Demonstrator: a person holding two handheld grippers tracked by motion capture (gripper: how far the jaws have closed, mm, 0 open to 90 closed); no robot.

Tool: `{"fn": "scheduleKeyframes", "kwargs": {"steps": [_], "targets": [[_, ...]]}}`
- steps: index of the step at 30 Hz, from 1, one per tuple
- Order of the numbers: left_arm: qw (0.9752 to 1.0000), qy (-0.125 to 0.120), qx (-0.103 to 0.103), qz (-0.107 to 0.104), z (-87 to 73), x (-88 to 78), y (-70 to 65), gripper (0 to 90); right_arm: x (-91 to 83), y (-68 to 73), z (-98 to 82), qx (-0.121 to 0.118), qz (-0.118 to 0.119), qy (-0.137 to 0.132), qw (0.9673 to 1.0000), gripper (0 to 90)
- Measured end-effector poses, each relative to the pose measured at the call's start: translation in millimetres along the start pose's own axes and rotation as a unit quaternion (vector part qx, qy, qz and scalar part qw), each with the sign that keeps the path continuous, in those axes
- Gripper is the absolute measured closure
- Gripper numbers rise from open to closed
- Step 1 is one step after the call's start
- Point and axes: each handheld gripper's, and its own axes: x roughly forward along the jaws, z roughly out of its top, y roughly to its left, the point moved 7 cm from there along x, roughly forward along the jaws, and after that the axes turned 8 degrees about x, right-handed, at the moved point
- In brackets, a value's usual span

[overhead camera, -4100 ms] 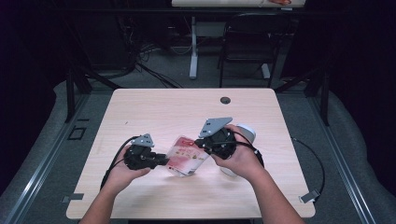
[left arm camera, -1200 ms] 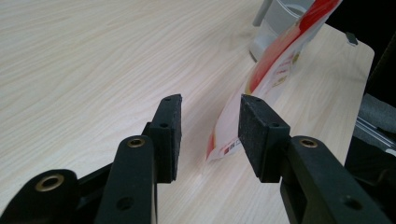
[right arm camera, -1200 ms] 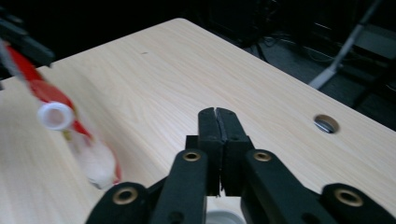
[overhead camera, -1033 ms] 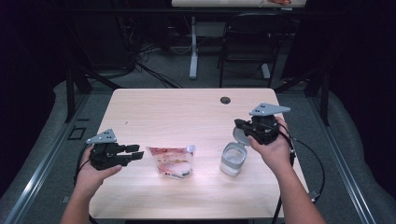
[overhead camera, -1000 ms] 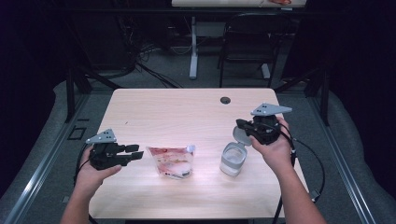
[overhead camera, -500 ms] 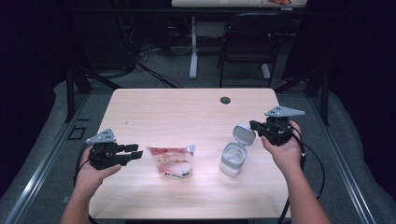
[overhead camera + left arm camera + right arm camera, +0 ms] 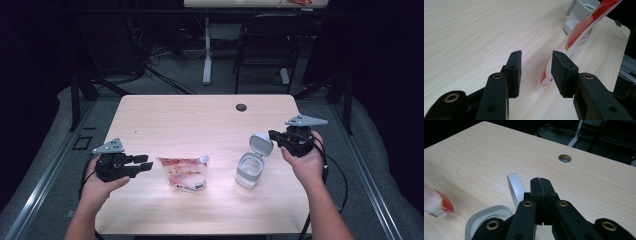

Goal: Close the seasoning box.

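Observation:
A clear pouch with red print (image 7: 185,172) stands near the table's front middle. Right of it is a small white container (image 7: 248,171) with its flip lid (image 7: 261,144) standing open. My left gripper (image 7: 143,166) hovers just left of the pouch, pointing at it. In the left gripper view its jaws (image 7: 536,55) stand open with nothing between them, and the pouch's edge (image 7: 579,32) lies just beyond. My right gripper (image 7: 273,135) is held right of the lid, shut on nothing. In the right gripper view its tips (image 7: 540,180) sit beside the lid (image 7: 515,186).
A round cable hole (image 7: 241,107) is set near the table's far edge (image 7: 205,97). Cables trail from both grippers over the front corners. A chair and table legs stand on the floor beyond.
My right gripper has drawn to the right, away from the container's lid, and sunk a little. The left gripper, the pouch and the container have stayed put.

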Motion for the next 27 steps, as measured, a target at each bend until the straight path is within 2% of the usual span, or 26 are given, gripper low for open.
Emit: {"fn": "scheduleKeyframes", "kwargs": {"steps": [15, 22, 27], "targets": [[1.0000, 0.001, 0.002, 0.001, -0.6, 0.9, 0.4, 60.6, 1.4, 9.2, -5.7, -0.006, 0.016, 0.005, 0.9998, 90.0], [1.0000, 0.002, -0.001, 0.001, -1.6, 0.3, 1.3, 60.5, 0.9, 25.0, -13.4, -0.015, 0.038, 0.004, 0.9992, 90.0], [1.0000, -0.001, -0.004, 0.004, -2.3, 0.4, 2.4, 60.3, 0.5, 33.1, -19.0, -0.019, 0.046, 0.000, 0.9988, 90.0]]}}
